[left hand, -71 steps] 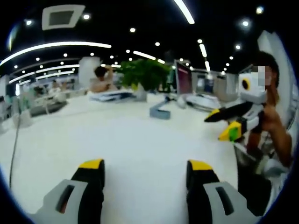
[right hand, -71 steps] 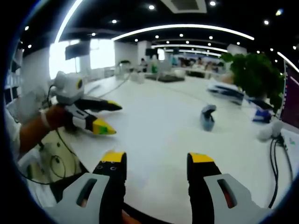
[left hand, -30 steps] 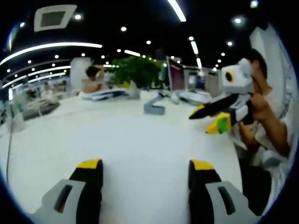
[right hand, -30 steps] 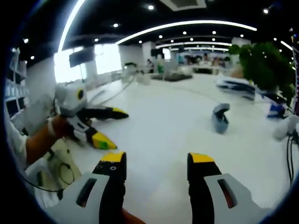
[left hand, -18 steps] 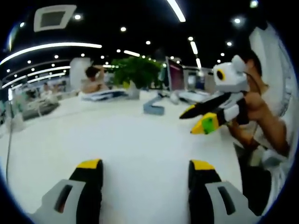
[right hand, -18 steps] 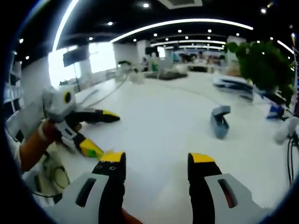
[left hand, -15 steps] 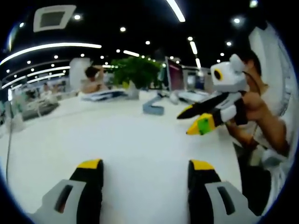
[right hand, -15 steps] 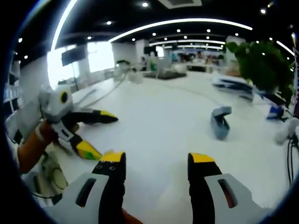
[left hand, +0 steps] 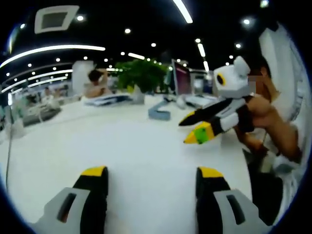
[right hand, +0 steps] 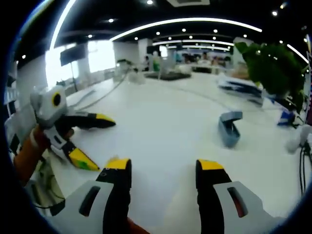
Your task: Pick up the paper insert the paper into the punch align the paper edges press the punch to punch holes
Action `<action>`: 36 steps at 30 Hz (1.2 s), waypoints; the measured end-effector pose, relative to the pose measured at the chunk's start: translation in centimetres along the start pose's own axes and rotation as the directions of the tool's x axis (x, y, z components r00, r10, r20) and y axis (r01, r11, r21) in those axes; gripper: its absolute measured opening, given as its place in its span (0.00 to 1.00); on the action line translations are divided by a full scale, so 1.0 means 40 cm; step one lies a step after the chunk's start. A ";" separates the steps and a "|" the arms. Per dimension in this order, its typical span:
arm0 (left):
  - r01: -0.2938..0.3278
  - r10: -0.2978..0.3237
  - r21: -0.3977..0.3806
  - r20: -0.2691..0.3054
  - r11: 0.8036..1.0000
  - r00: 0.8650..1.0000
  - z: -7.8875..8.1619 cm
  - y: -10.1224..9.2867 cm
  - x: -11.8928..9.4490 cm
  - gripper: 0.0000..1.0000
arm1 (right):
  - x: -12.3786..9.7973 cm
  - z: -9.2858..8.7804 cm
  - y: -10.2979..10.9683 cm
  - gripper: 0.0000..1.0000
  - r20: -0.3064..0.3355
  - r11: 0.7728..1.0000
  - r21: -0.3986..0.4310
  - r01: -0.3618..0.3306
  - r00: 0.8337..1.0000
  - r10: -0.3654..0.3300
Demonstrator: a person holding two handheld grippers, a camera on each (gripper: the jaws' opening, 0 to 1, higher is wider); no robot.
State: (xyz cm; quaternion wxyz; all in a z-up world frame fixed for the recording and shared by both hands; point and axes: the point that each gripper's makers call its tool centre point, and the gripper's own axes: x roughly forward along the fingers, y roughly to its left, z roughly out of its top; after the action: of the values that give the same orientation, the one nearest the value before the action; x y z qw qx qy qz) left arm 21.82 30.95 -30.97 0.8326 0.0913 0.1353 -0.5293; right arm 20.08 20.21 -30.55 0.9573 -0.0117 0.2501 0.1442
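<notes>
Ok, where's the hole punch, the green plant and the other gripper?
hole punch (right hand: pixel 229 128), right gripper view, on its blue-grey body.
green plant (left hand: pixel 141 75), left gripper view, on its leaves.
right gripper (left hand: pixel 187 130), left gripper view, between its fingertips.

- My left gripper (left hand: pixel 151 176), grey-bodied with black, yellow-tipped jaws, rides low in the left gripper view, jaws spread wide, nothing between them.
- In the right gripper view that same left gripper (right hand: pixel 95 139) comes in from the left, jaws parted in a V, my left hand (right hand: pixel 36 141) wrapped round its handle.
- My right gripper (right hand: pixel 163 170), same grey, black and yellow build, has its jaws wide apart and empty.
- Seen from the left gripper view, the right gripper (left hand: pixel 192 127) hangs in the air, jaws parted, my right hand (left hand: pixel 258 114) gripping it, forearm bent behind.
</notes>
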 end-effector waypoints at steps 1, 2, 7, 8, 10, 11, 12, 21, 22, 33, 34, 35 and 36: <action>0.000 0.000 0.000 0.000 1.000 1.000 0.000 0.000 0.000 0.73 | 0.001 0.000 -0.001 0.54 0.000 1.000 0.001 0.004 1.000 -0.004; 0.000 0.000 0.000 0.000 1.000 1.000 0.000 0.000 0.000 0.73 | 0.002 0.000 -0.003 0.54 0.000 1.000 0.002 0.010 1.000 -0.010; 0.001 -0.001 0.000 0.001 1.000 1.000 0.000 0.001 0.002 0.73 | 0.008 0.001 -0.009 0.53 0.002 1.000 0.007 0.029 1.000 -0.029; 0.001 -0.001 0.000 0.001 1.000 1.000 0.000 0.001 0.002 0.73 | 0.009 0.000 -0.009 0.53 0.000 0.999 0.003 0.032 0.999 -0.032; 0.001 -0.001 0.000 0.001 1.000 1.000 0.000 0.001 0.002 0.73 | 0.013 -0.002 -0.007 0.53 -0.004 1.000 -0.001 0.031 1.000 -0.031; 0.001 -0.001 0.000 0.001 1.000 1.000 0.000 0.000 0.003 0.73 | 0.018 -0.007 -0.003 0.53 -0.014 1.000 -0.002 0.023 1.000 -0.023; 0.003 -0.003 0.001 0.001 1.000 1.000 0.000 0.000 0.003 0.73 | 0.020 -0.007 0.002 0.54 -0.012 1.000 -0.006 0.015 1.000 -0.015; 0.002 -0.002 0.001 0.002 1.000 1.000 0.000 -0.003 0.003 0.72 | 0.015 -0.007 0.002 0.53 -0.011 0.999 0.000 0.036 0.999 -0.036; 0.001 -0.001 0.001 0.003 1.000 1.000 0.000 -0.002 0.004 0.72 | 0.015 -0.007 0.003 0.53 -0.010 0.999 0.002 0.034 0.999 -0.034; 0.011 -0.011 0.004 0.005 1.000 1.000 0.001 -0.008 0.007 0.69 | 0.020 -0.004 0.012 0.54 -0.009 1.000 0.007 0.026 1.000 -0.026; 0.015 -0.015 0.006 0.006 1.000 1.000 0.001 -0.010 0.007 0.68 | 0.020 -0.004 0.013 0.54 -0.010 1.000 0.010 0.026 1.000 -0.026; 0.018 -0.018 0.007 0.006 1.000 1.000 0.001 -0.012 0.007 0.68 | 0.020 -0.004 0.013 0.54 -0.011 1.000 0.011 0.025 1.000 -0.025; 0.018 -0.018 0.007 0.006 1.000 1.000 0.001 -0.012 0.007 0.68 | 0.021 -0.004 0.013 0.55 -0.013 1.000 0.012 0.024 1.000 -0.024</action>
State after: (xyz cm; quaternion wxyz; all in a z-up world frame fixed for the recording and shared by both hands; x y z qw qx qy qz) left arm 21.50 30.50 -31.01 0.8278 0.0913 0.1317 -0.5376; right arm 20.56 20.91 -31.07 0.9574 -0.0099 0.2570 0.1310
